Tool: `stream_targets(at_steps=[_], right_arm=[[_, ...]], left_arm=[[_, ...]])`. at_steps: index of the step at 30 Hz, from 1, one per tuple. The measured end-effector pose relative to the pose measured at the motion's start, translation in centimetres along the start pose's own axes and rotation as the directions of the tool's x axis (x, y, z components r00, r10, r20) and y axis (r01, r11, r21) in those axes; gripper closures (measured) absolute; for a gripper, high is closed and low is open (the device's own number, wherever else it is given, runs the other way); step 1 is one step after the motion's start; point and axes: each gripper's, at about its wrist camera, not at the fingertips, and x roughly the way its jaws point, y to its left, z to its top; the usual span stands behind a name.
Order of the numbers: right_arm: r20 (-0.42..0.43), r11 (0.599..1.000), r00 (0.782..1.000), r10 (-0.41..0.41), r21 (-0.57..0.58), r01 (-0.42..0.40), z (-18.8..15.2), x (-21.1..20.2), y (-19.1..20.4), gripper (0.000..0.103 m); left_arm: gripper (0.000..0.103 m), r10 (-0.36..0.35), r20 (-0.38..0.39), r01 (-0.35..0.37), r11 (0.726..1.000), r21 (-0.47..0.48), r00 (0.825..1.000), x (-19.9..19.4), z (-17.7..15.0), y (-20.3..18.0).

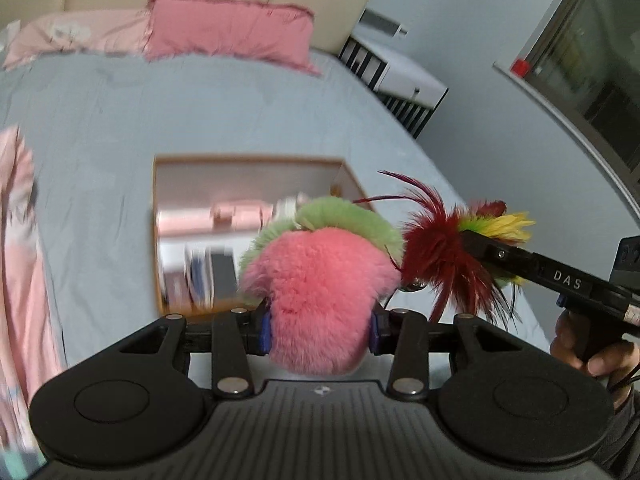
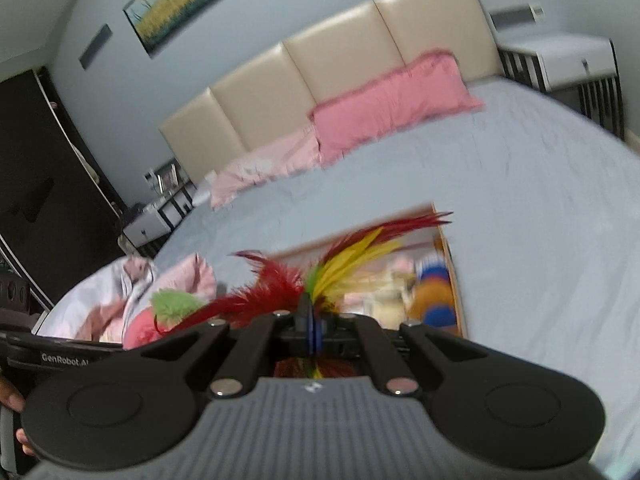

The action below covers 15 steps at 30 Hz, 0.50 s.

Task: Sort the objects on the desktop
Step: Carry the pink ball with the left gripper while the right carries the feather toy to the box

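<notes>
While left gripper (image 1: pixel 320 322) pinches fluffy plush (image 1: pixel 320 280) | right gripper (image 2: pixel 310 330) pinches wispy feathers (image 2: pixel 344 256)

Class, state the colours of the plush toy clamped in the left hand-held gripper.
Pink body with a green top; the plush toy shows best in the left wrist view.

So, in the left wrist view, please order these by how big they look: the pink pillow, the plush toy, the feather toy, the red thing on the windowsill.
1. Plush toy and pink pillow: about alike; the plush is much nearer, so unsure.
2. Feather toy.
3. Red thing, smallest and far away.
</notes>
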Motion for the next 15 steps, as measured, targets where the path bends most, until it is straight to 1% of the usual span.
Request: stream_targets(at_steps=[3,6,7,11,15], right_arm=[[0.037,1.000,0.999,0.001,-0.014,0.000,2.0,0.8,0.3,0.102],[0.042,1.000,0.999,-0.009,0.002,0.009,3.2,2.6,-0.1,0.102],[0.037,1.000,0.999,-0.011,0.014,0.011,3.5,3.4,-0.4,0.102],[-0.011,0.998,1.000,-0.007,0.064,0.008,3.9,7.6,-1.9,0.102],[-0.075,0.992,0.997,0.020,0.129,-0.010,3.6,12.1,-3.3,0.102]], left_arm=[[0.055,0.009,0.022,-0.009,1.000,0.019,1.000,1.1,2.9,0.0],[0.055,0.033,0.006,-0.033,0.999,0.013,0.999,3.5,5.2,0.6],[0.055,0.053,-0.007,-0.053,0.999,0.012,0.999,4.9,5.9,1.0],[0.055,0.135,-0.061,-0.134,0.991,0.027,0.989,9.9,6.4,2.9],[0.055,0.157,-0.134,-0.158,0.987,0.001,0.979,13.9,6.8,5.6]])
